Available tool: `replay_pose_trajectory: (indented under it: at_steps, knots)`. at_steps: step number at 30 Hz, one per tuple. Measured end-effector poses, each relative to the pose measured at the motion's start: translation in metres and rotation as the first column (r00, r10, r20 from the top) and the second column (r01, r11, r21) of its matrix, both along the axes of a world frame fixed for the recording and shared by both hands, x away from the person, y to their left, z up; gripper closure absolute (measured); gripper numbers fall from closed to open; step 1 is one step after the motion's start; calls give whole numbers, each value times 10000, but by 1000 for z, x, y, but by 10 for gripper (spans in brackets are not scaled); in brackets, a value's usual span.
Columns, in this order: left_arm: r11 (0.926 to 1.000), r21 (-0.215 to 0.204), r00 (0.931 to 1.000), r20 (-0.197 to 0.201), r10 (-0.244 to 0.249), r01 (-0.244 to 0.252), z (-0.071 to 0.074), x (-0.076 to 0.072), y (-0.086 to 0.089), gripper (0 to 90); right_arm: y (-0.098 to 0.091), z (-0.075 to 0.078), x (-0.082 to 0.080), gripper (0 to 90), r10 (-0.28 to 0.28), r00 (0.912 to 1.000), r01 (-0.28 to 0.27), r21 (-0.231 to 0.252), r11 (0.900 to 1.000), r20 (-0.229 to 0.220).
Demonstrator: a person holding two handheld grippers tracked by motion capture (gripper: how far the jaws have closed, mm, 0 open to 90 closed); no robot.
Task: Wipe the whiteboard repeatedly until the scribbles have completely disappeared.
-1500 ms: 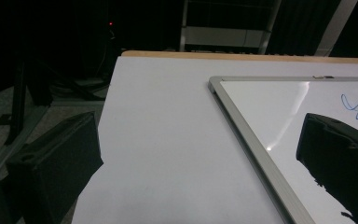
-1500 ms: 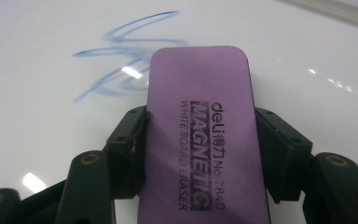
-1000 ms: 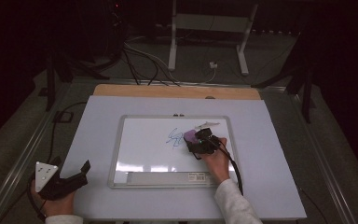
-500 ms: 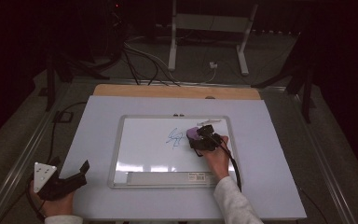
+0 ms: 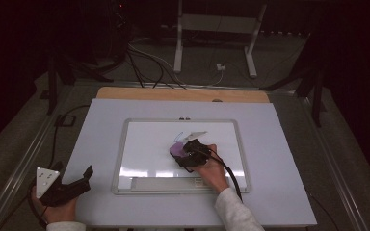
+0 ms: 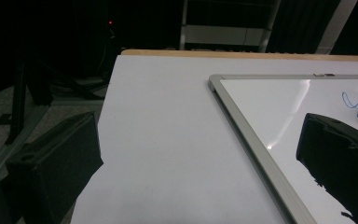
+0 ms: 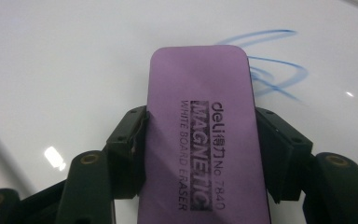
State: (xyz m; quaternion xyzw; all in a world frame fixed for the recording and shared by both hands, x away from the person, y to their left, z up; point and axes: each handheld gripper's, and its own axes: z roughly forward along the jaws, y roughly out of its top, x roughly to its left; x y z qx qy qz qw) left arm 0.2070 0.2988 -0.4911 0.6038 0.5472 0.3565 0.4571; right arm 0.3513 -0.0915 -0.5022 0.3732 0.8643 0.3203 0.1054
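Our right tongs (image 7: 200,140) clamp the purple eraser (image 7: 205,126) by its long sides, flat on the whiteboard (image 5: 144,144); the blue scribble (image 7: 270,60) lies just past its far end, along its length. Left tongs (image 5: 79,180) idle, seemingly open, on the table (image 5: 101,125)
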Motion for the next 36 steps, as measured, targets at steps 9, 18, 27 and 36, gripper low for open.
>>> replay_pose_trajectory:
  at_steps: [9, 18, 27, 36]
  knots:
    - [10000, -51, 10000, 40, 37, -37, 1, -1, 1, 6, -19, 0, 17, 407, -2197, 9753, 2203, -311, 9749, 208]
    - [10000, -16, 10000, 37, 30, -30, 0, 0, 0, 6, -20, -1, 18, 407, -2294, 9732, 2297, -180, 9731, 182]
    - [10000, -11, 10000, 11, 29, -29, 0, 0, 0, 6, 3, 0, 4, 406, -34, 10000, 35, -175, 9998, 58]
    - [10000, -55, 10000, 45, 52, -52, 1, -1, 1, 6, -16, -1, 21, 407, -2511, 9677, 2517, -279, 9674, 232]
